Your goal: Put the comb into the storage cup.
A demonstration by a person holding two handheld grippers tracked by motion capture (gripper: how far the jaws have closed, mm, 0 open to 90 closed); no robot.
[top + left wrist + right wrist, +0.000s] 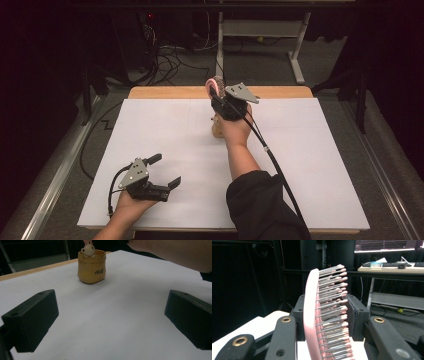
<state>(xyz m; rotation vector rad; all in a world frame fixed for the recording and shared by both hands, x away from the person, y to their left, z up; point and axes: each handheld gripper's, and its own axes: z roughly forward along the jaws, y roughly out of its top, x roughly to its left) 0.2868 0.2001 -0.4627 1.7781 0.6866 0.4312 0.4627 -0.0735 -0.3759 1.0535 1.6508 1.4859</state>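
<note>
While the right gripper point(218, 92) holds the pink brush point(322, 315) up in the air, the job looks about half done. Its two black jaws are squeezed in on the brush, one on the smooth pink back and one against the bristles, so the brush is caught tight between them. The brush stands almost straight up, with its bristle tips pointing to one side. From the high view, the right gripper hangs over the far middle of the white table point(150, 130), and just under the hand sits the little yellow pot point(91, 266). A small toy animal point(88, 250) peeks over the pot's rim. The pot stands upright on the table, well apart from the left gripper point(162, 172). That gripper rests low near the close edge, with its jaws spread wide and nothing between them. It is not touching anything. I think the picking up is finished, because the brush is off the table and safe in the grip. What seems to be left is to bring the brush down into the pot, or next to it, and then let go. I cannot tell if the brush handle is already dipping into the pot, because the hand hides that spot. The brush must go in gently, or the light pot could tip over.
</note>
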